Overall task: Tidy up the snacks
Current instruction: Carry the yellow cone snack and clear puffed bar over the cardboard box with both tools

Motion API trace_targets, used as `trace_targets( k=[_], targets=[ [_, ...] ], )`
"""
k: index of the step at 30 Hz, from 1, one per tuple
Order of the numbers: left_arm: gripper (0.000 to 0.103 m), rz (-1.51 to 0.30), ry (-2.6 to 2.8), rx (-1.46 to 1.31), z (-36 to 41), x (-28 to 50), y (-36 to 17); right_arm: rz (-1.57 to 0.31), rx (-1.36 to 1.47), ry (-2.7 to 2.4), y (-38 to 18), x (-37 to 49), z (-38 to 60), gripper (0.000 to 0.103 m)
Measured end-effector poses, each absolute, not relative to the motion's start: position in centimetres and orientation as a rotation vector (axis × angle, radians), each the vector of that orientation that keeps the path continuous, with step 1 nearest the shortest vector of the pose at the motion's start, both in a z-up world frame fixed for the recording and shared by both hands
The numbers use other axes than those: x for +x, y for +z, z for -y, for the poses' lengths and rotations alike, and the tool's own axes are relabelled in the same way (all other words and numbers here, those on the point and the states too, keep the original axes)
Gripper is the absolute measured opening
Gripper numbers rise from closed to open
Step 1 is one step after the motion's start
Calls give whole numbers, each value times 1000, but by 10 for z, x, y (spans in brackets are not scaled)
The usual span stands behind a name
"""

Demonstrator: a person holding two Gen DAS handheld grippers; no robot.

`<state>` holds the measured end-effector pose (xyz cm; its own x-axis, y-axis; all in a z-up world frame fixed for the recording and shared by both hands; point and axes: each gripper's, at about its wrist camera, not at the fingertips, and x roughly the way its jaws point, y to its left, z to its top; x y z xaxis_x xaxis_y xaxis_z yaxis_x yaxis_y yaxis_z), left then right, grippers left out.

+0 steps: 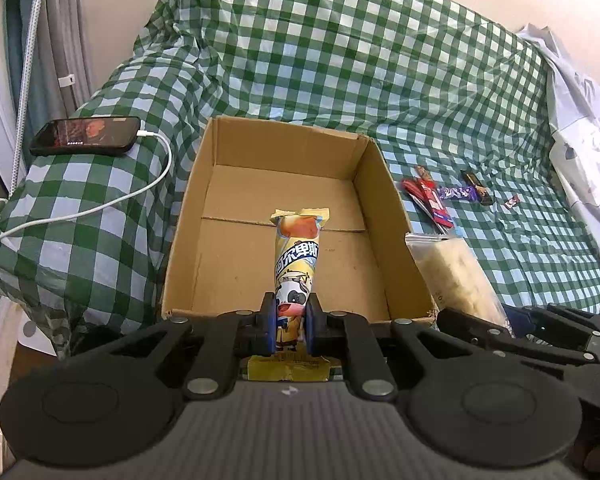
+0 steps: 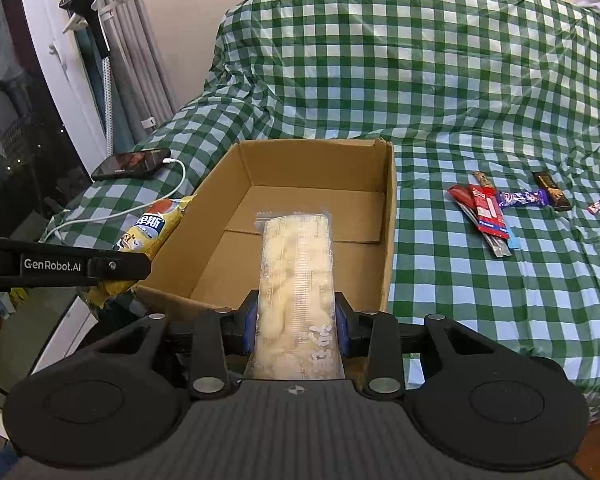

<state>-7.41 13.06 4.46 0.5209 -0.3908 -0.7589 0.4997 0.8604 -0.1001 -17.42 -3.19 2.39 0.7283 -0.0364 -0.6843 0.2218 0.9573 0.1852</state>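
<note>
- Holding two snacks over the cardboard box [image 1: 284,248] at once, one per gripper; box sits on the bed with the green checked cover [image 1: 340,60], nothing visible on its floor.
- Left gripper [image 1: 292,326]: fingers clenched on the yellow cow-print packet [image 1: 296,256], gripping near its lower end. Packet sticks out forward over the box, tail seal poking back behind the fingers.
- Right gripper [image 2: 296,330]: fingers clamped on the clear bag of pale snacks [image 2: 296,272], gripped across its width near the back end, front end over the box interior.
- Handling, my read: both look light, soft, air-filled film. Slippery wrap, so a pinch at mid-body holds better than at the crimped seal. Contents of the clear bag look crumbly, so don't squeeze harder than needed.
- Yellow packet seems stiffer along its length; it isn't drooping.
- Still loose on the bed right of the box: red sachets [image 2: 486,212], purple wrapper [image 2: 520,199], dark bar [image 2: 552,196], small red candy [image 2: 598,205]. All flat and thin; likely need an edge pinch against soft bedding.
- Phone [image 1: 86,136] on a charging cable [image 1: 100,208] lies left of the box, apart from it. Keep the left gripper away from that cable.
</note>
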Motion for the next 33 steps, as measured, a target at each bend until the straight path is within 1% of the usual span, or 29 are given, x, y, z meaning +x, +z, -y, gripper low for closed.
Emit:
trace_targets(
  k=[33],
  targets=[
    [15, -877, -524, 117, -138, -68, 41, -772, 240, -139, 18, -168, 25, 38]
  ],
)
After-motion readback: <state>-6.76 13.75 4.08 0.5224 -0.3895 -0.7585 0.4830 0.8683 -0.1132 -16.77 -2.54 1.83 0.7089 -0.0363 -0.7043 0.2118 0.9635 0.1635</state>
